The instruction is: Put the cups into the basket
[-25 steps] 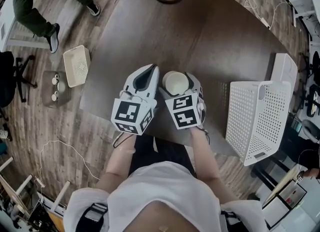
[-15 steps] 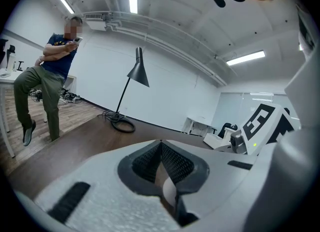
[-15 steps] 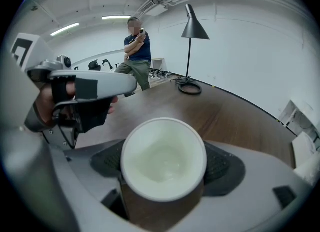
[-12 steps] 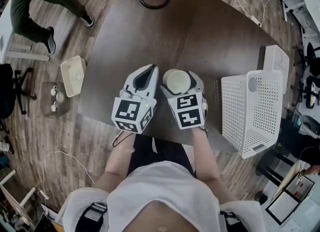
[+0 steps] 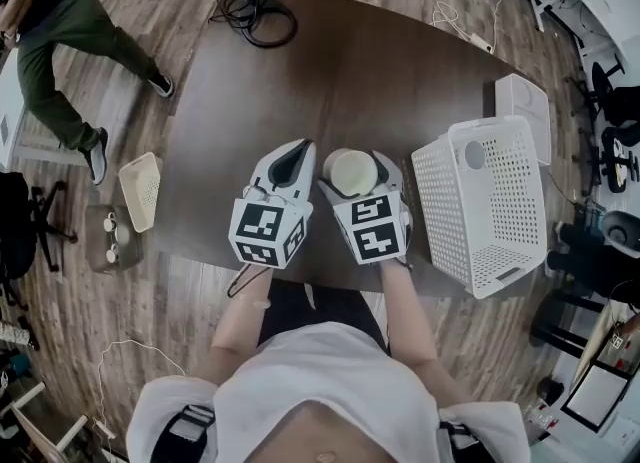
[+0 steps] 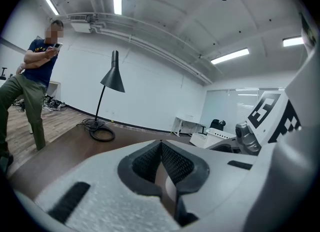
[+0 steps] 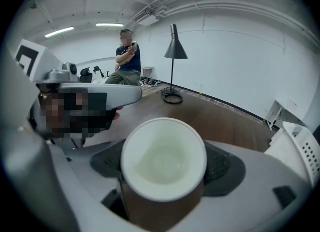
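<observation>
- Currently the right gripper (image 5: 354, 167) has its jaws clamped on a paper cup (image 7: 163, 162). The cup sits mouth-up above the near edge of the dark worktop (image 5: 330, 81), well short of the white perforated basket (image 5: 445, 201) to its right.
- The left gripper (image 5: 292, 158) hangs just beside it, jaws together on nothing. A careless swing could knock the two together.
- The thin cup wall may buckle or slide out if squeezed unevenly.
- Carried too low, the cup's base could catch the basket's tall rim and shove the light basket along.
- Released from too high, the cup may bounce or tip on its side.
</observation>
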Demonstrator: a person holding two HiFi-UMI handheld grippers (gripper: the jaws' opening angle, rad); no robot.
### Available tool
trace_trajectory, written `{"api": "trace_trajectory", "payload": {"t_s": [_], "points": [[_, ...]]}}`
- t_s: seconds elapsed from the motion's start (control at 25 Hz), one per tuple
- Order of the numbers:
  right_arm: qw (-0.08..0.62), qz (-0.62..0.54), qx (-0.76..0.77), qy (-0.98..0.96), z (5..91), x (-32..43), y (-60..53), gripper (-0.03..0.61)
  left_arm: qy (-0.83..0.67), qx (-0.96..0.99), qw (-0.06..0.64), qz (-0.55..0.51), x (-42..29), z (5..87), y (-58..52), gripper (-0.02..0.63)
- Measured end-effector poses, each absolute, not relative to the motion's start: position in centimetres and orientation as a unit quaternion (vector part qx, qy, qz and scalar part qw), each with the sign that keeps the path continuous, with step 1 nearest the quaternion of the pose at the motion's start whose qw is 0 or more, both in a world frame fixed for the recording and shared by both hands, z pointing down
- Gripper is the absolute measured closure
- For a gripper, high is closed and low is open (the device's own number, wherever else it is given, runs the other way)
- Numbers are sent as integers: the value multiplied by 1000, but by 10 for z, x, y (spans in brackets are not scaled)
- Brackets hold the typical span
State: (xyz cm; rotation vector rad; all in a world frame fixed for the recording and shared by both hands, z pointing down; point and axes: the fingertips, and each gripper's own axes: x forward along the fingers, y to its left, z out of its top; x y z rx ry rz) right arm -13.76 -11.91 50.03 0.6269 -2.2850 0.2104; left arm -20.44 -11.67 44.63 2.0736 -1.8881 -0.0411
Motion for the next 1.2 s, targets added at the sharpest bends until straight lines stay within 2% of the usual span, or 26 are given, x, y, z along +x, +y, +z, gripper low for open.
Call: {"api": "trace_trajectory", "payload": {"t_s": [0.64,1.2], "points": [[325,70,288,-898,452,-91,-131,135,-636,760,134,9,-146,417,-129,604],[272,14,340,-900,369,-69,-187,135,-622,779,80,-7,-138,355,-177,603]]}}
